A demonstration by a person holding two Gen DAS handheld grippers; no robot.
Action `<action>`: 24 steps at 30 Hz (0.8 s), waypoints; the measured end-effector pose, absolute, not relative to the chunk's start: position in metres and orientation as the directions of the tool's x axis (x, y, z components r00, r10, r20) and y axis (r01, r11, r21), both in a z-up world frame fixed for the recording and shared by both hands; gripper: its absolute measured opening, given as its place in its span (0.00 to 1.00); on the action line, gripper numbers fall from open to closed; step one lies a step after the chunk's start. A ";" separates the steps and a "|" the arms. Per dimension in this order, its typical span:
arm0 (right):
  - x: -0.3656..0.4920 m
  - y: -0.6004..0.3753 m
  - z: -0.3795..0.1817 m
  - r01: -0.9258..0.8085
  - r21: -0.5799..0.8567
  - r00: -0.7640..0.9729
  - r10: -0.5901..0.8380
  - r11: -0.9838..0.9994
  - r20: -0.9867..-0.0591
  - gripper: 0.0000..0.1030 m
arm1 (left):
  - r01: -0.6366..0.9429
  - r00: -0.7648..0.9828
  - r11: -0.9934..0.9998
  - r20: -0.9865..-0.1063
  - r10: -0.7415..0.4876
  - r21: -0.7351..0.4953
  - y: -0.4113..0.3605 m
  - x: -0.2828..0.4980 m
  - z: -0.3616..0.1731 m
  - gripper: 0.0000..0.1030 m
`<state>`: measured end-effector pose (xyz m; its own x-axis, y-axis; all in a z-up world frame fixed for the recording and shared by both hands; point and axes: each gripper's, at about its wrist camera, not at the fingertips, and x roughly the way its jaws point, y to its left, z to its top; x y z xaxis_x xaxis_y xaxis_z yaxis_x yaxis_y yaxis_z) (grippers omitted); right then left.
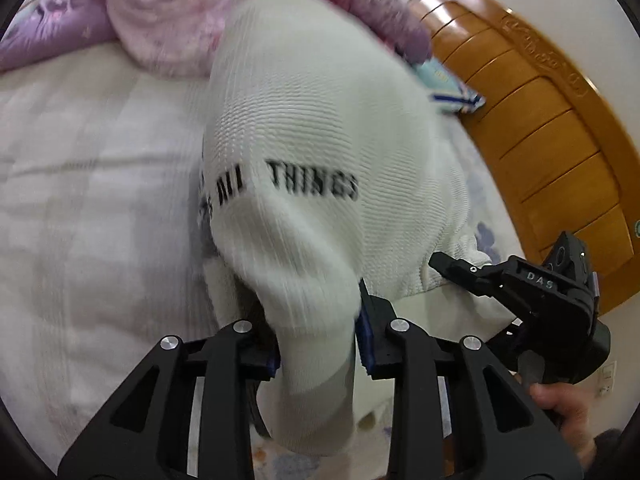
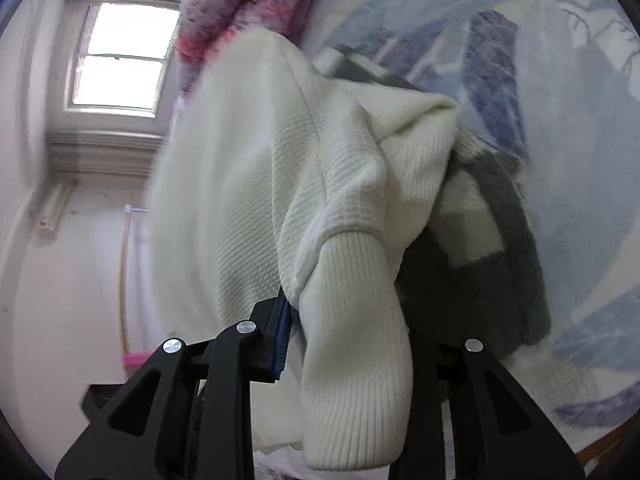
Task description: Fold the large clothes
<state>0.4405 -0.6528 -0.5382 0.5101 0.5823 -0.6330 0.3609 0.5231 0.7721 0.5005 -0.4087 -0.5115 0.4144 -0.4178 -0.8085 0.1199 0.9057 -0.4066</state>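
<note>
Over the white bed (image 1: pixel 88 184), left gripper (image 1: pixel 318 344) and right gripper (image 2: pixel 344 344) each pinch the white sweater (image 1: pixel 312 120); advise lowering both evenly toward twelve o'clock, cloth taut.

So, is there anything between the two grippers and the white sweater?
Nothing visible. The left gripper is closed on a ribbed part of the white sweater, and the right gripper grips a ribbed cuff.
</note>
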 end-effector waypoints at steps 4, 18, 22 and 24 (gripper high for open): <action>0.439 -0.658 -0.554 0.395 0.747 0.494 0.561 0.535 -0.664 0.49 | 0.087 0.406 0.918 -0.828 -0.387 -0.387 -0.408 0.511 -0.523 0.55; 0.415 -0.597 -0.455 0.399 0.219 0.398 0.047 0.890 -0.916 0.68 | -0.064 0.424 0.904 -0.832 -0.358 -0.422 -0.338 0.486 -0.486 0.88; 0.415 -0.550 -0.434 0.308 0.188 0.446 0.033 0.933 -0.894 0.68 | -0.064 0.447 0.941 -0.852 -0.271 -0.333 -0.321 0.487 -0.473 0.88; 0.424 -0.528 -0.431 0.252 0.186 0.459 0.052 0.950 -0.887 0.68 | -0.063 0.465 0.953 -0.854 -0.234 -0.296 -0.306 0.486 -0.468 0.88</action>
